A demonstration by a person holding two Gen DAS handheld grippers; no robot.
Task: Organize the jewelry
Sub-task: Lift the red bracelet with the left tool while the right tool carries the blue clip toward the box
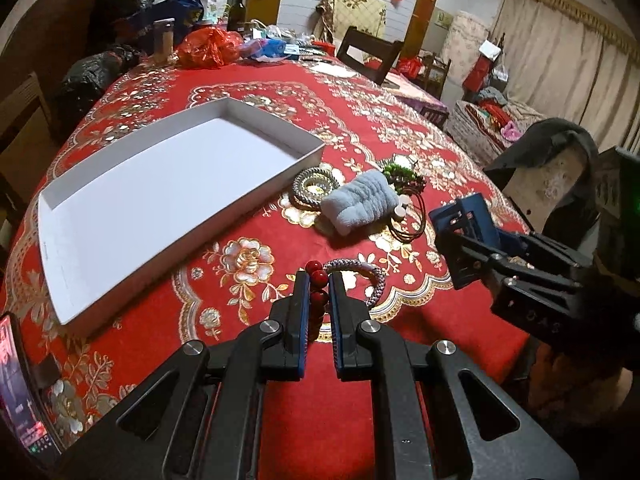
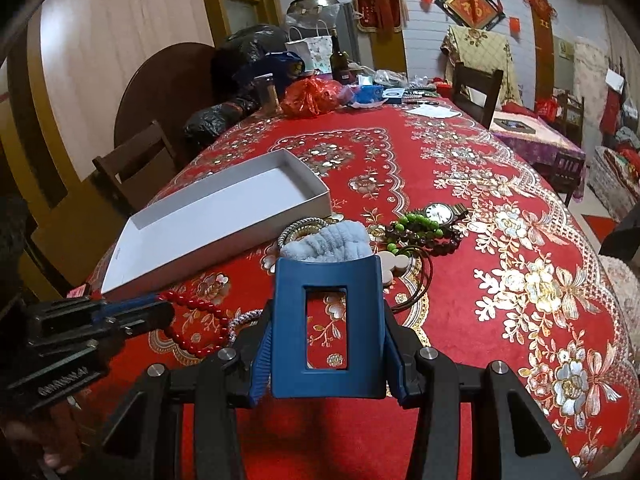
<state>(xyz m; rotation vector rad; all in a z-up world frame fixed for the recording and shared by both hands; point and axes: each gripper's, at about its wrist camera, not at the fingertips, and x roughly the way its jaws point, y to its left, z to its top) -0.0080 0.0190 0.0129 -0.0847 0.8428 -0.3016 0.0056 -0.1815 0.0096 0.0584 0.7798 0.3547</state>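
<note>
Here, red bead bracelet (image 1: 318,280) between left gripper (image 1: 319,280) jaws.

Red-clothed table (image 1: 360,112) (floral): white box (image 1: 160,200), bracelets (image 1: 312,188), watch (image 2: 442,213).

One white box (image 2: 224,208), one wristwatch (image 2: 440,213), one blue hair clip (image 2: 326,320), one fluffy scrunchie (image 2: 328,246), two grey braided bracelets (image 1: 310,190), one red bead bracelet (image 2: 192,322).

Both cams ride low on the grippers, looking forward along the fingers over the red floral tablecloth (image 1: 360,120) toward the far cluttered end of the room. The left wrist view sits close in, white box tray (image 1: 180,184) ahead-left. The right wrist view starts further right. They share the tray (image 2: 224,216), fluffy blue scrunchie (image 1: 360,202) (image 2: 332,242), and each catches the other gripper at its edge.
</note>
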